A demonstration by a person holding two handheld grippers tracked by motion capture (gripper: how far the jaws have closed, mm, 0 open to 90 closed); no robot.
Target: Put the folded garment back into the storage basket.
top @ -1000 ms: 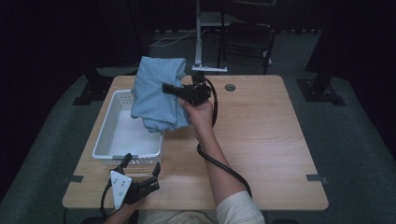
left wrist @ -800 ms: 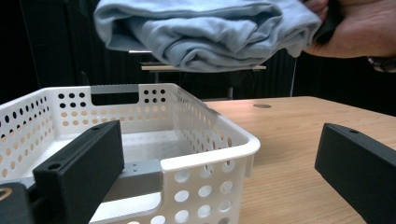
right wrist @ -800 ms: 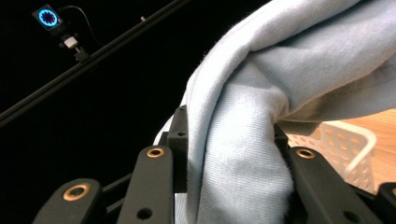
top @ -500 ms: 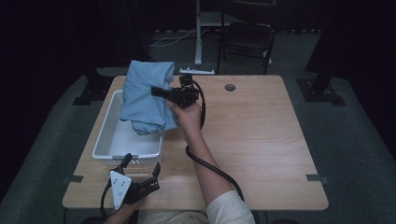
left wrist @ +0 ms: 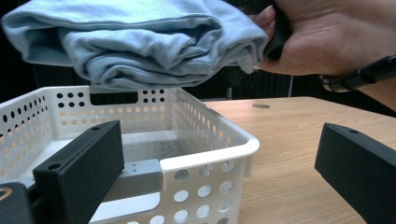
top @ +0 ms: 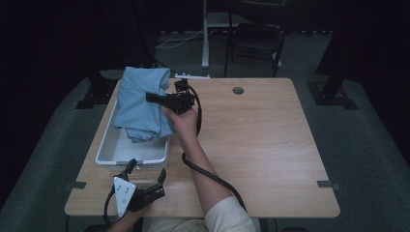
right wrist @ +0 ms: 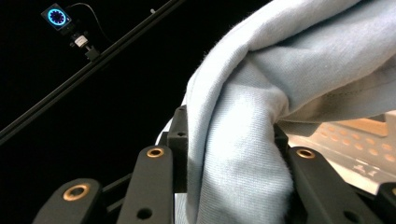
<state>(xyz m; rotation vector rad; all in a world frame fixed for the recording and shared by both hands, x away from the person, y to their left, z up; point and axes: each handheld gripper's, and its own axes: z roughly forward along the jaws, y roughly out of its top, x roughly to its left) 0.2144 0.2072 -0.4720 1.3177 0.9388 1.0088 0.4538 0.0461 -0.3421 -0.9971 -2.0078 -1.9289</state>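
We are holding the folded blue cloth [top: 140, 104] above the white basket [top: 107, 153], our right gripper [top: 162, 99] clamping its thick edge; it looks soft and light, sagging, best pinched across stacked folds, while our left gripper [top: 144, 178] is resting wide apart, empty

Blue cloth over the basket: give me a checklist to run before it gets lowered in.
1. Right gripper shut on the folded blue cloth: ok.
2. Cloth clear of the white basket, hanging above its rim: ok.
3. Basket floor free of other things: ok in the part that shows; the far end is hidden under the cloth.
4. Cloth lined up inside the basket walls: cannot tell.
5. Left gripper open, near the basket's front edge, holding nothing: ok.
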